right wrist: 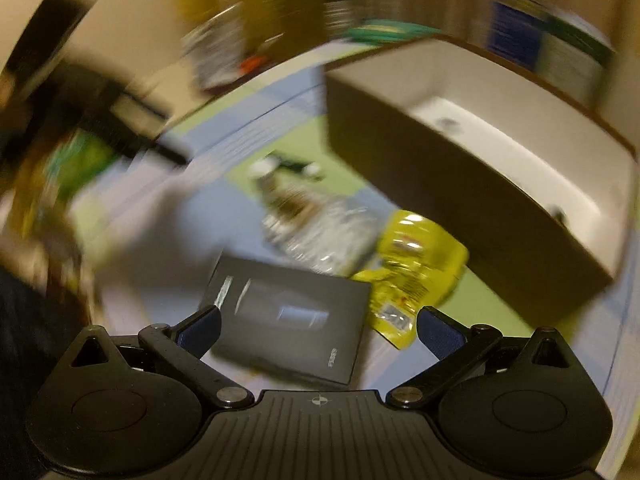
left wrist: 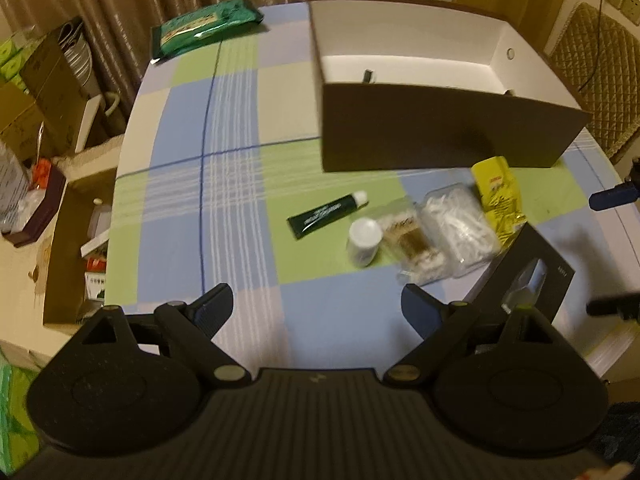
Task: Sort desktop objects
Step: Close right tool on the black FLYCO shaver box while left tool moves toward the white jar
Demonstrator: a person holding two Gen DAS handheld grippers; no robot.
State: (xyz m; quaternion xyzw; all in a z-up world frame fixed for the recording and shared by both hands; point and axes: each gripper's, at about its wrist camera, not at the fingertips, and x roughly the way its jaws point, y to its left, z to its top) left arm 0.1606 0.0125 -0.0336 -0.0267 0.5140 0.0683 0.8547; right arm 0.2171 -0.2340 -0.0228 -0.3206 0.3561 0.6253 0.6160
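Note:
On the checked tablecloth lie a dark green tube (left wrist: 326,216), a small white bottle (left wrist: 363,240), a clear bag of brownish items (left wrist: 408,240), a clear bag of white pieces (left wrist: 460,224), a yellow packet (left wrist: 498,196) and a flat black box (left wrist: 528,280). A brown open box with a white inside (left wrist: 440,136) stands behind them. My left gripper (left wrist: 316,308) is open and empty, above the cloth in front of the items. The right wrist view is blurred. My right gripper (right wrist: 318,328) is open and empty, just above the black box (right wrist: 288,320), with the yellow packet (right wrist: 416,272) beyond.
A green wipes pack (left wrist: 206,26) lies at the table's far left corner. Cardboard boxes with clutter (left wrist: 60,216) stand left of the table. A quilted chair (left wrist: 596,80) is at the far right. The brown box also shows in the right wrist view (right wrist: 460,200).

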